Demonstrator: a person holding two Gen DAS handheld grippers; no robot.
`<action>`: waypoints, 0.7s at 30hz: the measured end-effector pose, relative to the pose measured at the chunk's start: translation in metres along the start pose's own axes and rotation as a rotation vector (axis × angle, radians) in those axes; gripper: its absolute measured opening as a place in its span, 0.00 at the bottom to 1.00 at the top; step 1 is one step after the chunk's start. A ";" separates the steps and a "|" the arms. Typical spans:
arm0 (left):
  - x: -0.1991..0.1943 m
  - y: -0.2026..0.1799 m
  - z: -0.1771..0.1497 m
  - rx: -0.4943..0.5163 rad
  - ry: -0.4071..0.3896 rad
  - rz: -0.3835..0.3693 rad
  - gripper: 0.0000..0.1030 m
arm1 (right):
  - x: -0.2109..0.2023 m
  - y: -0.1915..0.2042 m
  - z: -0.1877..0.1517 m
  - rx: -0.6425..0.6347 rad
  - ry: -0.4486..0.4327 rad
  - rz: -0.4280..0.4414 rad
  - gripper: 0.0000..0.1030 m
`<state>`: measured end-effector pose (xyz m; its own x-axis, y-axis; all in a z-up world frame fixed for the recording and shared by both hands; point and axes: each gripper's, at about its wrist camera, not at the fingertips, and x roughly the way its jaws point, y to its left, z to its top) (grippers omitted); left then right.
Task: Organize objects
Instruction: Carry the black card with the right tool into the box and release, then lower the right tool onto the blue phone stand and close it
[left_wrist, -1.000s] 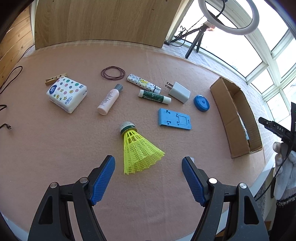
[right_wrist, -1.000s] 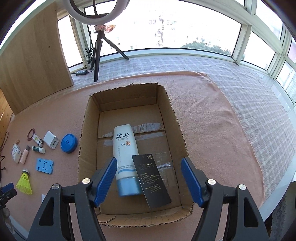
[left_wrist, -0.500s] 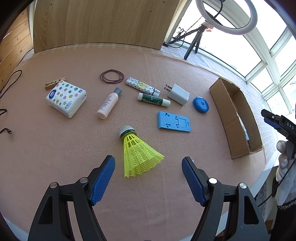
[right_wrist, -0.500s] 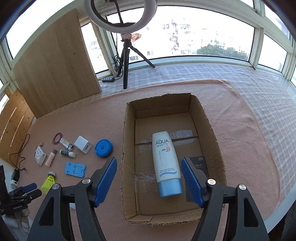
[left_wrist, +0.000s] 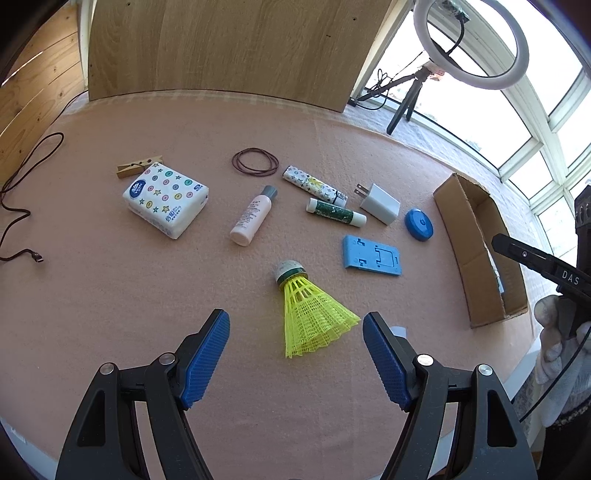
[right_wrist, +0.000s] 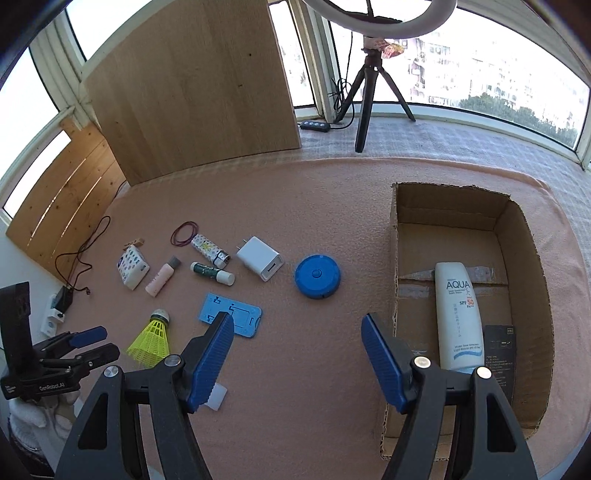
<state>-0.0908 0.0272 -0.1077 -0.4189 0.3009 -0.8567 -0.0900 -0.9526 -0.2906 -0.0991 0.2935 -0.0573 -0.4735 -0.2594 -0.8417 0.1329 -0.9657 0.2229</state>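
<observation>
Left wrist view: shuttlecock (left_wrist: 310, 314) lies just ahead between the left gripper's (left_wrist: 295, 350) parted, empty fingers, cork pointing away; right gripper (right_wrist: 297, 354), also apart and empty, is farther.

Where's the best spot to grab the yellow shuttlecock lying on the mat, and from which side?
Probably grip the yellow shuttlecock at its narrow neck just below the cork tip, coming from above. It lies on its side, and the flared mesh skirt looks flimsy and wide, while the neck is firm and slim.
</observation>
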 end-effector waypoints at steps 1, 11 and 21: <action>-0.001 0.002 0.003 0.001 -0.004 0.004 0.75 | 0.005 0.004 0.000 -0.013 0.010 0.007 0.66; 0.016 0.013 0.043 0.083 0.002 0.041 0.74 | 0.063 0.047 0.012 -0.198 0.139 0.096 0.66; 0.067 0.016 0.081 0.146 0.085 0.046 0.60 | 0.111 0.078 0.014 -0.403 0.225 0.051 0.66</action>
<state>-0.1939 0.0281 -0.1356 -0.3482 0.2540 -0.9023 -0.2059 -0.9598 -0.1908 -0.1537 0.1896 -0.1268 -0.2631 -0.2559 -0.9302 0.5004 -0.8605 0.0952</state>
